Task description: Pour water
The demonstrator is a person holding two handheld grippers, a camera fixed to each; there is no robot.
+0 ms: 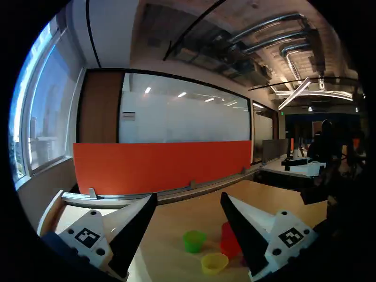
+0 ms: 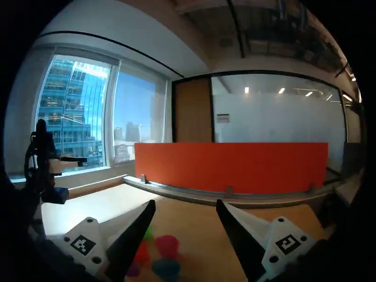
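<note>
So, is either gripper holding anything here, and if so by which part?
Nothing is held. The left gripper and the right gripper are both open, and the cups sit on the table, apart from the fingers.

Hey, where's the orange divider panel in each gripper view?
Left gripper view: the orange divider panel runs across the left and centre, at mid-height.
Right gripper view: it spans the centre to the right, at mid-height.
Shared landmark: the brown wood wall panel above it, left of the frosted glass wall.
</note>
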